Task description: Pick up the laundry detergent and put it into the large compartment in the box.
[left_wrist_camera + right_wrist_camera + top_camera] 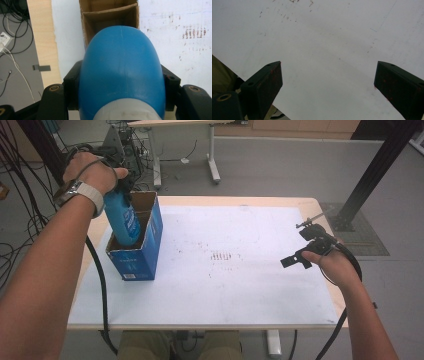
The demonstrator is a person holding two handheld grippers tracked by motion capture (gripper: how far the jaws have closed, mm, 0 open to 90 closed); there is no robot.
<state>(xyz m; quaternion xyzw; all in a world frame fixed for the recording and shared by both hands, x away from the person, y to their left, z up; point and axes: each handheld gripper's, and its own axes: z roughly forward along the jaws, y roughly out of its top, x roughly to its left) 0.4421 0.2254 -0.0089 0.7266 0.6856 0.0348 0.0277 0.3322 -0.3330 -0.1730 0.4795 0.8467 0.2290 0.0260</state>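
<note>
My left gripper (120, 82) clamps a blue bottle (122, 217), its base inside the blue cardboard box (145, 252); I can't read either label. My right gripper (328, 82) hangs open over the white mat (240, 270).

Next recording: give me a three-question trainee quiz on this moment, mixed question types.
1. True or false: the right gripper holds the blue bottle.
2. The bottle's lower end is: A) on the white mat B) inside the blue cardboard box C) off the table.
3. Fill in: the right gripper's jaws are ____.

Key: 1 false, the left gripper clamps it; 2 B; 3 open, with nothing between them.
</note>
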